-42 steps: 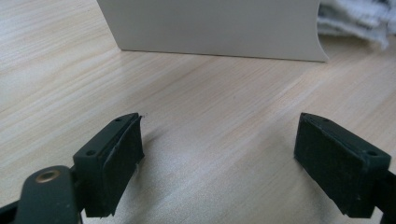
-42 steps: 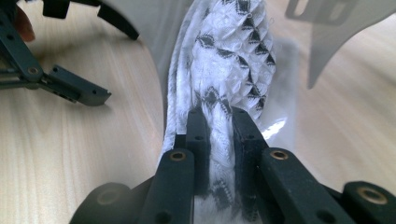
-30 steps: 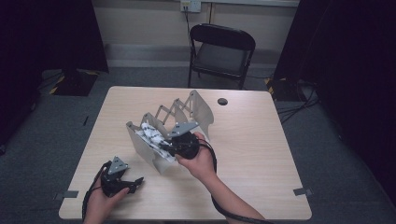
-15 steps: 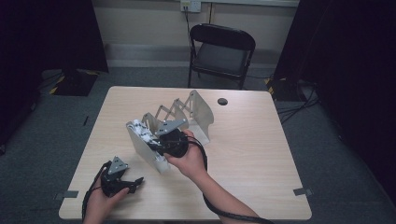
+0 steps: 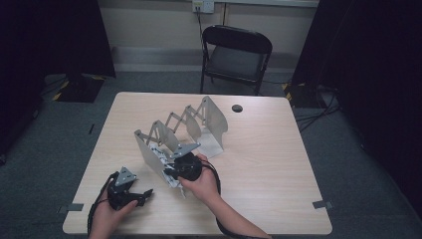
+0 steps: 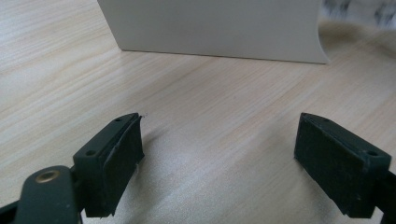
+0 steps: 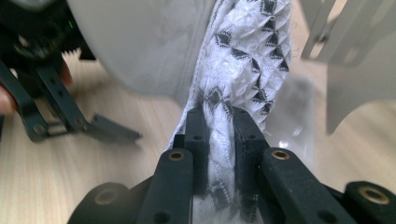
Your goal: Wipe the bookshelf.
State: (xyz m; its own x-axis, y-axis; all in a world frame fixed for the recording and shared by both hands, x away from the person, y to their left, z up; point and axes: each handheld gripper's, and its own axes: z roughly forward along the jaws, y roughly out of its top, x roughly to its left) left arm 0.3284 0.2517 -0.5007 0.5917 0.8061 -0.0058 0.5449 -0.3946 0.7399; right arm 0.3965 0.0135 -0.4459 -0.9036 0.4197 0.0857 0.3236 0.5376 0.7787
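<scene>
White patterned cloth [image 7: 243, 79], one metal rack [image 5: 201, 122]

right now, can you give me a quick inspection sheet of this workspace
surface: light wood table, bare at the right.
job's things: grey expanding metal rack; white cloth with black diamonds at its near end.
clutter: small dark round disc near the far edge.
grippers: right tool shut on the cloth; left tool open over bare wood.
cables: black cable trailing from the left tool.
surroundings: black folding chair, grey floor, dark curtains.
</scene>
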